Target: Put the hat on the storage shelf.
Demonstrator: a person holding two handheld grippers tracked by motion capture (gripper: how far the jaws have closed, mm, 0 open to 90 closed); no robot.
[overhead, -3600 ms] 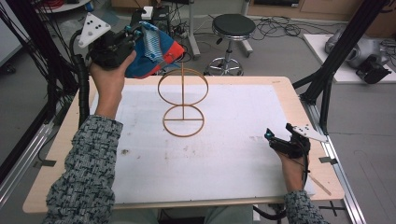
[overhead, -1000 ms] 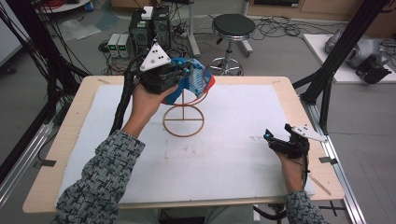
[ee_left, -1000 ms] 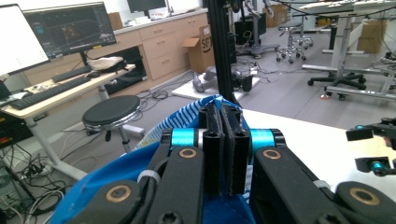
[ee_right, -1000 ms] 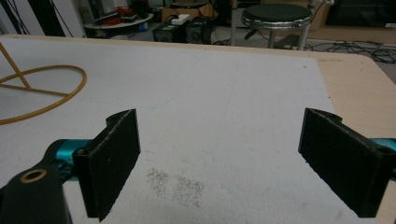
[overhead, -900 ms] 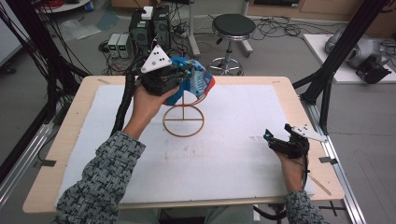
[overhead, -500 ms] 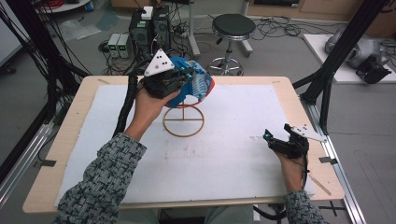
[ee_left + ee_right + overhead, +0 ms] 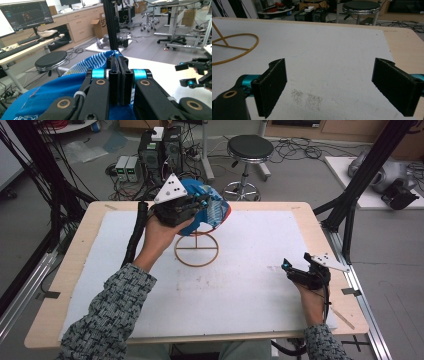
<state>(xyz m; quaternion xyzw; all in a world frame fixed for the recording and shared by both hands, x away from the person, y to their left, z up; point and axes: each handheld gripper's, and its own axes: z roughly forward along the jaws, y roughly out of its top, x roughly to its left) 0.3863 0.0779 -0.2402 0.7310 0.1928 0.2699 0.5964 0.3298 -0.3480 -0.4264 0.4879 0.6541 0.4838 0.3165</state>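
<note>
The blue cap (image 7: 210, 212) hangs over the top of the wooden hoop stand (image 7: 196, 251), near the far middle of the white mat (image 7: 250, 290). It has a white-striped panel and a red edge at its lower right side, and it hides the stand's upper ring; below it I see the upright post and the round base ring flat on the mat. In my left gripper view the cap's blue cloth (image 7: 50, 95) bulges right under my jaws, and a fold of the striped part sits pinched between them.

My left gripper (image 7: 200, 206) is clamped tight on that fold of the cap, jaws pressed together with the cloth between, held up above the stand with the grey three-cornered plate on top.

My right gripper (image 7: 286, 270) rests low at the right edge of the mat, well apart from the stand, jaws wide apart with bare mat between them. In my right gripper view the stand's base ring (image 7: 234, 48) lies off to the upper left.
</note>
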